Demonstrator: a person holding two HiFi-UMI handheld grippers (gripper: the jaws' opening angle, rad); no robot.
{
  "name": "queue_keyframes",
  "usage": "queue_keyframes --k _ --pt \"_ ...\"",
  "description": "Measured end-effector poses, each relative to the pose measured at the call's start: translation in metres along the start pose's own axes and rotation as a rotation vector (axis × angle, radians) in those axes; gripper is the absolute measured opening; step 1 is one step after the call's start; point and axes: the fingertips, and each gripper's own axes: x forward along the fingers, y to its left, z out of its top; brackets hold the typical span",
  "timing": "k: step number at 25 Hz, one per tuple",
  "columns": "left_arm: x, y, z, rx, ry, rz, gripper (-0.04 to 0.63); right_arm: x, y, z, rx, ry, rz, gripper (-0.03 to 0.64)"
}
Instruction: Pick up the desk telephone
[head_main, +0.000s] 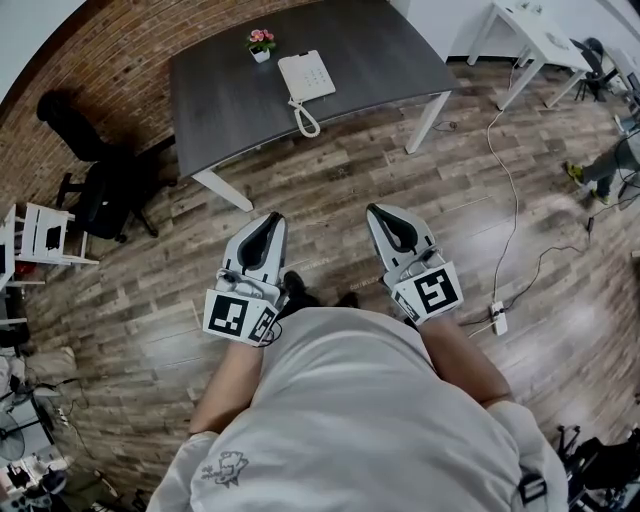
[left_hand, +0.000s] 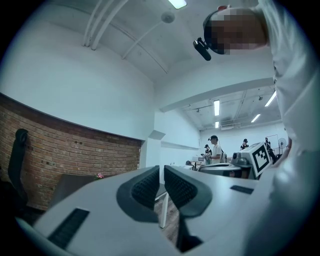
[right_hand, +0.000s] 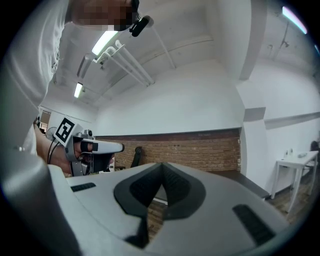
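The white desk telephone (head_main: 306, 76) lies on the dark grey desk (head_main: 230, 100) across the room, its coiled cord (head_main: 305, 118) hanging toward the near edge. A small pot of pink flowers (head_main: 261, 44) stands just left of it. Both grippers are held level in front of the person's body, well short of the desk. My left gripper (head_main: 272, 218) (left_hand: 161, 172) shows a narrow gap between its ribbed pads, with nothing in it. My right gripper (head_main: 376, 210) (right_hand: 162, 167) has its tips touching and holds nothing.
A black office chair (head_main: 95, 170) stands left of the desk by the brick wall. A white table (head_main: 540, 30) is at the far right. A cable (head_main: 510, 200) runs over the wood floor to a power strip (head_main: 498, 318). People (left_hand: 215, 147) stand in the far room.
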Motion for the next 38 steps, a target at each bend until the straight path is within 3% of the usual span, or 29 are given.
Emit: queue_keyframes --k 2,3,5,9,22,30,38 --pt "0.002 0.0 -0.002 -0.01 0.005 -0.01 0.076 0.001 -0.004 0.001 0.008 -0.004 -0.005 0.016" --pt "0.003 0.001 -0.003 -0.016 0.01 -0.015 0.119 0.001 -0.005 0.0 0.017 -0.005 -0.005 0.067" --pt "0.006 0.002 -0.006 -0.029 0.02 -0.018 0.188 0.001 -0.007 0.0 0.028 -0.005 0.0 0.1" --pt "0.011 0.007 -0.012 -0.047 0.043 -0.016 0.27 0.002 -0.008 -0.003 0.029 0.004 0.008 0.152" --pt "0.062 0.028 -0.024 -0.061 0.075 -0.082 0.285 0.034 -0.041 -0.018 0.026 0.049 -0.023 0.167" --pt "0.097 0.079 -0.03 -0.089 0.09 -0.098 0.287 0.09 -0.06 -0.024 0.028 0.069 -0.03 0.169" --pt "0.136 0.145 -0.026 -0.087 0.093 -0.143 0.287 0.16 -0.087 -0.026 0.043 0.086 -0.094 0.169"
